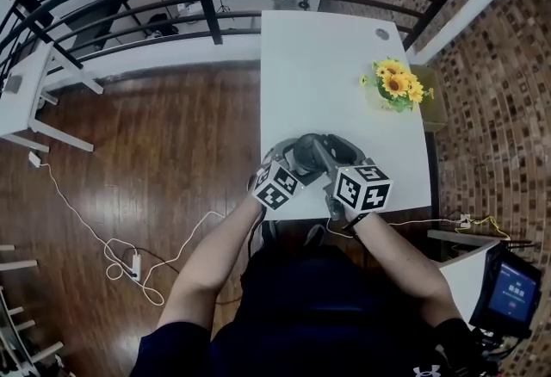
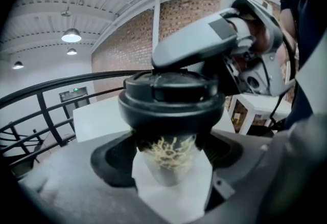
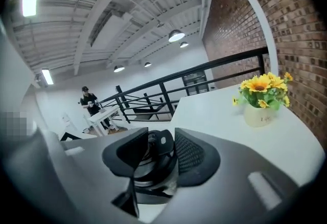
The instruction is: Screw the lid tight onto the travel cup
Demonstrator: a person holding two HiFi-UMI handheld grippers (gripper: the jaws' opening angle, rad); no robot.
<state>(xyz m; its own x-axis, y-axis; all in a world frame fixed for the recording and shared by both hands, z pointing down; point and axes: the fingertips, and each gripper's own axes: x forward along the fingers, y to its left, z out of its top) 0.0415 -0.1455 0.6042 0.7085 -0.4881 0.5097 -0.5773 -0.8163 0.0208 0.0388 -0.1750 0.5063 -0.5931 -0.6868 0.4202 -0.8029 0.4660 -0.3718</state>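
Holding station at the near edge of the white bench (image 1: 318,65), both tools are drawn in tight together. The left gripper (image 2: 168,159) is clamped on the travel cup (image 2: 162,149). Its dark pads press the pale, gold-patterned body from either side, just under the rim, and the cup is upright. Whether its base rests on the bench or hangs just clear of it cannot be told. The black lid (image 2: 171,100) is already on top of the cup and looks level all round, with no gap visible at the rim from this side. The right gripper (image 3: 159,155) comes over from the right with its jaws narrowed to about the lid's width, and both pads look to be bearing on opposite edges of the lid. Judgement: placing the lid is done and both grips are set, so the tightening turn is the step in hand. How far the thread has taken up, or whether it has caught at all, is not visible. What remains is twisting until snug, then letting go. A pot of sunflowers (image 1: 398,87) stands well apart at the bench's right edge, out of the way.
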